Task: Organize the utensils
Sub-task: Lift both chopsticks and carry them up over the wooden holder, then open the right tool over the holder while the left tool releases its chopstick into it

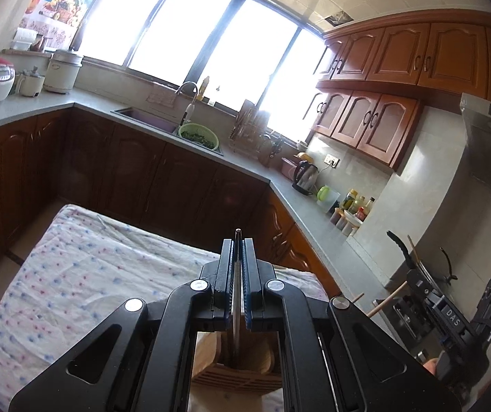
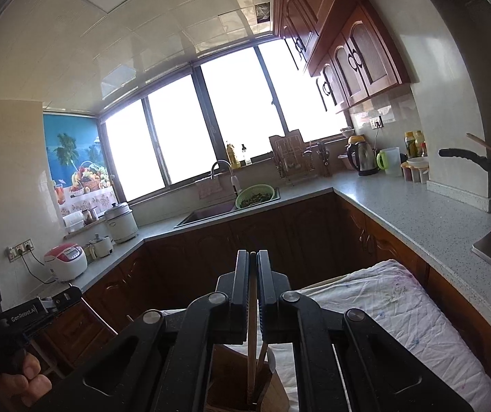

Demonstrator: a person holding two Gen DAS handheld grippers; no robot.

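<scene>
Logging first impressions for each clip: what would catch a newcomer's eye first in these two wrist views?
Probably the black left gripper filling the foreground, shut on a thin silver metal utensil that runs down into a slotted wooden holder on the dotted white cloth. The black right gripper likewise pinches pale wooden chopsticks standing in a wooden holder. Behind both, the glaring wide window above the sink dominates.

The right claw (image 2: 253, 257) pinches a wooden chopstick (image 2: 252, 336) upright, its lower end inside the wooden holder (image 2: 225, 377).
</scene>
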